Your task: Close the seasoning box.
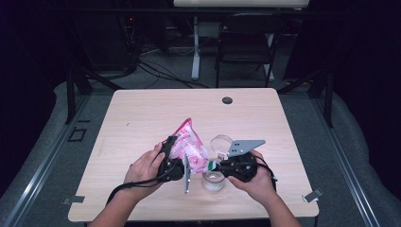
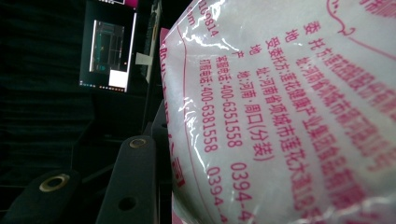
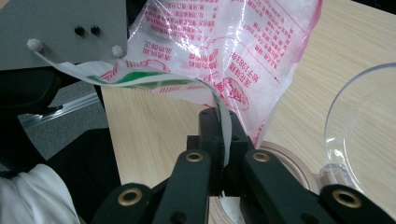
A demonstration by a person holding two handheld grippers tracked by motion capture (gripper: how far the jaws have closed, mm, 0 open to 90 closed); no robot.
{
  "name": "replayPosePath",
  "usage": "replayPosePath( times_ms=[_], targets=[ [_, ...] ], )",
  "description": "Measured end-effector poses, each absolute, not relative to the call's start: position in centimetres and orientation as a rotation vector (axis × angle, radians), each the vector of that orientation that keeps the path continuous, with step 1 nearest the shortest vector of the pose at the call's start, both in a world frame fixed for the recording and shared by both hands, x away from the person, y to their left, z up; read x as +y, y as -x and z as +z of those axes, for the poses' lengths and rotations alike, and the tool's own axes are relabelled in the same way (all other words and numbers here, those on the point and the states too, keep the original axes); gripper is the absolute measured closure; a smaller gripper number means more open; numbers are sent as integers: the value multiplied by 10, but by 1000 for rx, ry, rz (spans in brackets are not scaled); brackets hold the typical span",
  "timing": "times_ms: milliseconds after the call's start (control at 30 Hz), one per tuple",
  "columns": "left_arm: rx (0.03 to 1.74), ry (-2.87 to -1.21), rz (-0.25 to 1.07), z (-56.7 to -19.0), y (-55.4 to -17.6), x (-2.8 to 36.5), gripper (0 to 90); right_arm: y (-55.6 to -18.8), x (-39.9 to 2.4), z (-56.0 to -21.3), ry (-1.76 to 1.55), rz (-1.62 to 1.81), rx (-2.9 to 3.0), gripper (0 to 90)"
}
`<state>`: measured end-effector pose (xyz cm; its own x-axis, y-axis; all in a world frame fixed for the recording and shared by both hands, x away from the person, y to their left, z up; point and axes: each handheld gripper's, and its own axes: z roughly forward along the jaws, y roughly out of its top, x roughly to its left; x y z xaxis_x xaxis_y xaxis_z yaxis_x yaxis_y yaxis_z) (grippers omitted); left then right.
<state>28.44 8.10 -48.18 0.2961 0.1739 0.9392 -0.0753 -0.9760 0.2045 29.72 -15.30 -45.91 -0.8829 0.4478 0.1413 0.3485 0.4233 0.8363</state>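
Note:
A pink-and-white printed plastic bag [image 1: 188, 141] of white granules hangs tilted between both grippers above the table. My left gripper [image 1: 174, 150] is shut on the bag's body [image 2: 289, 116]. One black finger [image 2: 133, 182] lies against the bag's side, and the other finger is hidden behind it. My right gripper [image 1: 215, 165] is shut on a thin strip at the bag's lower corner [image 3: 223, 126], with the bag [image 3: 224, 51] spreading above its jaws. A small glass jar [image 1: 213, 182] stands open just below that corner, its rim [image 3: 287, 156] beside the right jaws.
A clear round lid [image 1: 221, 142] lies on the wooden table [image 1: 142, 113] behind the right gripper, also large in the right gripper view [image 3: 359, 135]. A black grommet [image 1: 227, 100] sits near the far edge. A folding chair [image 1: 248, 42] stands beyond the table.

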Motion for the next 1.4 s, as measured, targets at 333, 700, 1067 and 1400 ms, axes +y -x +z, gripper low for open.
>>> replayPosePath(
  times_ms=[333, 700, 1067, 1400],
  targets=[
    [70, -2353, 1739, -482, -285, 76, 613, -296, -157, -462, -742, 1439, 2563, 900],
    [52, -2349, 1735, -483, -286, 71, 615, -295, -161, -464, -764, 1430, 2554, 900],
    [42, -2349, 1742, -482, -285, 70, 617, -296, -162, -466, -772, 1424, 2557, 900],
    [48, -2346, 1754, -482, -286, 69, 622, -298, -163, -469, -784, 1405, 2565, 900]
  ],
)
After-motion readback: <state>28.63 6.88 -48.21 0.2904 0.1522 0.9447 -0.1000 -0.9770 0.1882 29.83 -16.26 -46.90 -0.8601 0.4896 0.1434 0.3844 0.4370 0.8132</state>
